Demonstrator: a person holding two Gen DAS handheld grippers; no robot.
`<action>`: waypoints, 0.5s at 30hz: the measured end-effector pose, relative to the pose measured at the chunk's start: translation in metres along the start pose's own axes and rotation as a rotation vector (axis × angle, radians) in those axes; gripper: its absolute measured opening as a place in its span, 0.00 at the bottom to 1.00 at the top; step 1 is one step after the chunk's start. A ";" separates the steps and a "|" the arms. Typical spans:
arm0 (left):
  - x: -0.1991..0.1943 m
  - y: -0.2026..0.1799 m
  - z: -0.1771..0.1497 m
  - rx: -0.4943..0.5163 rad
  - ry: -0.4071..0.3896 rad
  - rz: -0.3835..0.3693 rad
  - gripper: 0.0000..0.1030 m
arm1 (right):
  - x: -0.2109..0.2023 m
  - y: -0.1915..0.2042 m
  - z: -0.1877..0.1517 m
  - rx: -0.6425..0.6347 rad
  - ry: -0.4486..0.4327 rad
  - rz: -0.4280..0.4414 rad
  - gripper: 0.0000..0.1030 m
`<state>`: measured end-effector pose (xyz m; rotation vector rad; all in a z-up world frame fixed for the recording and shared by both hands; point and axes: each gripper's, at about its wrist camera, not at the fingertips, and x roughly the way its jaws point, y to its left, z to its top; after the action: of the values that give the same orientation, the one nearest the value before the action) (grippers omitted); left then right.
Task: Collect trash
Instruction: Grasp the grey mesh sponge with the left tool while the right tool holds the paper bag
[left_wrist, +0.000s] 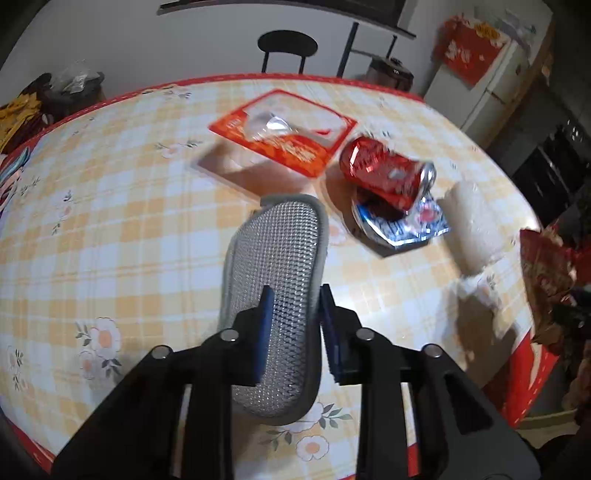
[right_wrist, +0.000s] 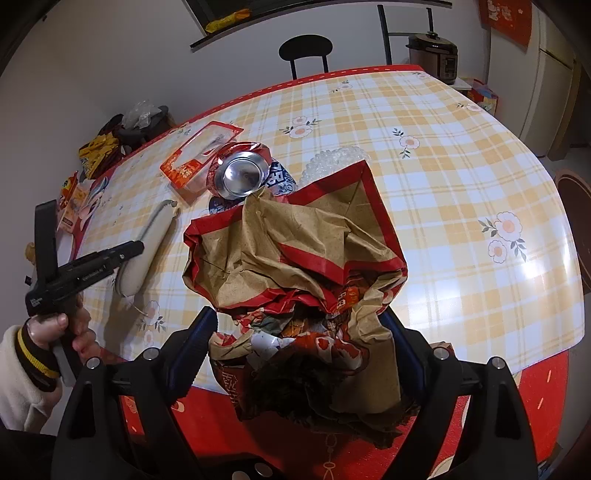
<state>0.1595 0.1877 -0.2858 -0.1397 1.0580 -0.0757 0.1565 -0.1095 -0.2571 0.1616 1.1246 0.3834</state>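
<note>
My left gripper (left_wrist: 295, 295) is shut on a grey mesh insole (left_wrist: 273, 280), lifted over the checked table (left_wrist: 110, 221); the right wrist view shows that insole (right_wrist: 147, 243) at the left, held by a person's hand. My right gripper (right_wrist: 299, 325) holds a crumpled red and brown paper bag (right_wrist: 295, 240) at the table's near edge, its wide-set jaws against the bag's sides and its mouth facing up. Beyond the bag lie a crushed red can (left_wrist: 384, 170) (right_wrist: 240, 173), a blue-and-white foil wrapper (left_wrist: 402, 225), a red plastic package (left_wrist: 284, 129) and a white bubble-wrap roll (left_wrist: 476, 225).
A black chair (right_wrist: 304, 46) stands past the far edge and a rice cooker (right_wrist: 432, 51) at the far right. Snack packets (right_wrist: 74, 199) lie at the table's left end. A white fridge (left_wrist: 491, 81) stands to the right. The red tablecloth border (right_wrist: 546, 369) marks the table's edge.
</note>
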 end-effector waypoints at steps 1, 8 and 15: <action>-0.005 0.005 0.002 -0.015 -0.008 -0.005 0.22 | 0.000 0.001 0.000 -0.001 -0.001 0.001 0.83; -0.027 0.047 0.008 -0.140 -0.032 -0.024 0.17 | 0.002 0.003 0.003 0.000 -0.002 0.011 0.83; -0.024 0.059 0.003 -0.121 -0.010 -0.013 0.20 | 0.007 0.006 0.006 -0.008 0.003 0.014 0.83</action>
<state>0.1498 0.2490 -0.2726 -0.2558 1.0524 -0.0229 0.1633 -0.1009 -0.2579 0.1623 1.1255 0.4006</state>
